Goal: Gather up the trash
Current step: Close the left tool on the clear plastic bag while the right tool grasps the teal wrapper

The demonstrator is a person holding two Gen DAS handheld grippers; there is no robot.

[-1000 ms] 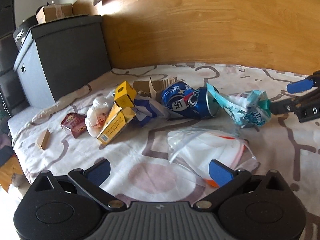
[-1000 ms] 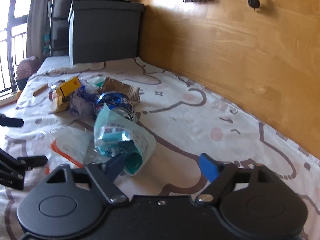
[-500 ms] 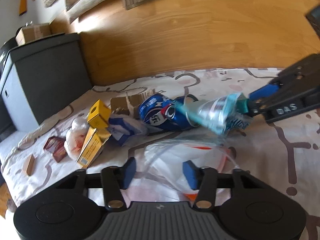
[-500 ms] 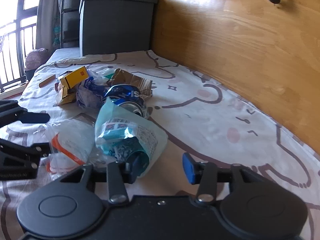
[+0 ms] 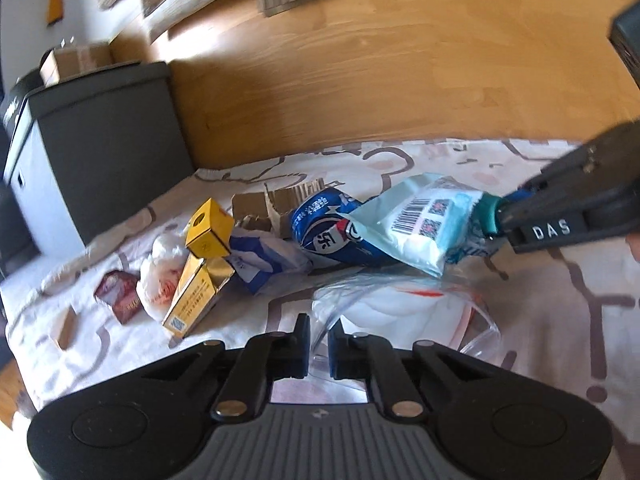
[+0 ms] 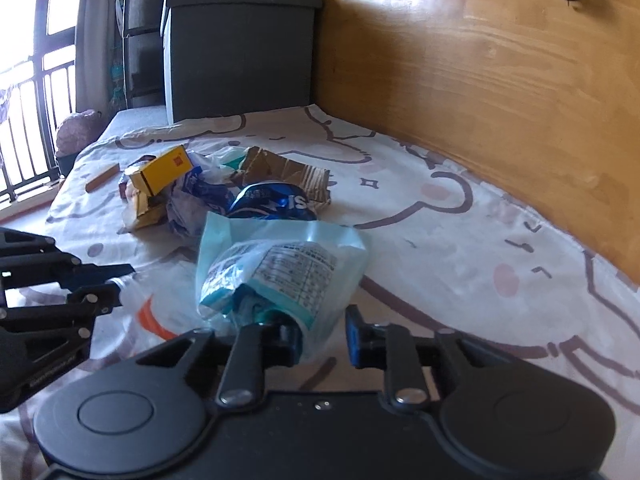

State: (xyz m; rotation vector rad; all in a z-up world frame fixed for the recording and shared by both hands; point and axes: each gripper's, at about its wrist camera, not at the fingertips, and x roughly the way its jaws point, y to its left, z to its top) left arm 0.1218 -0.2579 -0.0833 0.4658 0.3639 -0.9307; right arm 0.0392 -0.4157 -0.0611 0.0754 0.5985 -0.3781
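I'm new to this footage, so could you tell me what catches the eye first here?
The right gripper grips a teal snack wrapper just above the patterned bedsheet. The left gripper is shut on a clear plastic bag near the front. Behind them lie a crushed blue can and yellow boxes.

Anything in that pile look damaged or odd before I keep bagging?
Yes: the blue can lies on its side, dented, and torn cardboard sits behind it. The right tongs grip a crumpled teal wrapper; the left tongs pinch the clear bag.
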